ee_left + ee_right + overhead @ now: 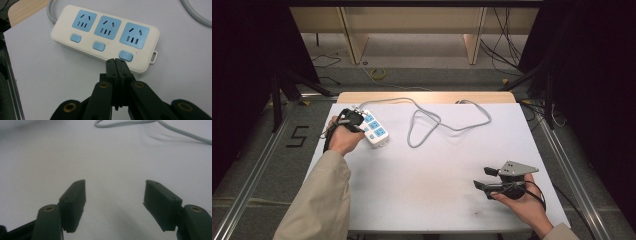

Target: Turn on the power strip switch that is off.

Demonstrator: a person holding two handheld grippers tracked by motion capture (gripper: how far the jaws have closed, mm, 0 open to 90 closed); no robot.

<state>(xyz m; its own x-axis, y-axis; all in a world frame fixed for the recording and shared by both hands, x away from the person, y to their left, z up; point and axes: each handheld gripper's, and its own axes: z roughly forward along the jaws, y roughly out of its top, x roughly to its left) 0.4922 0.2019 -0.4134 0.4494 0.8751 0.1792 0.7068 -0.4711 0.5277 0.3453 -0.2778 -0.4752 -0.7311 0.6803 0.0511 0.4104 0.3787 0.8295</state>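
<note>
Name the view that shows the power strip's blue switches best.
The left gripper view: the power strip lies close, its three switches distinct, the shut left gripper at one. The high view shows the strip small, switches indistinct; the right gripper view catches its grey cable.

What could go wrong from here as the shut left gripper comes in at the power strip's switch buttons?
The left gripper has its shut tips at the strip's edge beside the nearest blue button; a push could land on the casing instead. The power strip lies loose near the table's left edge, and the open right gripper is far off, so pressing may slide it.
</note>
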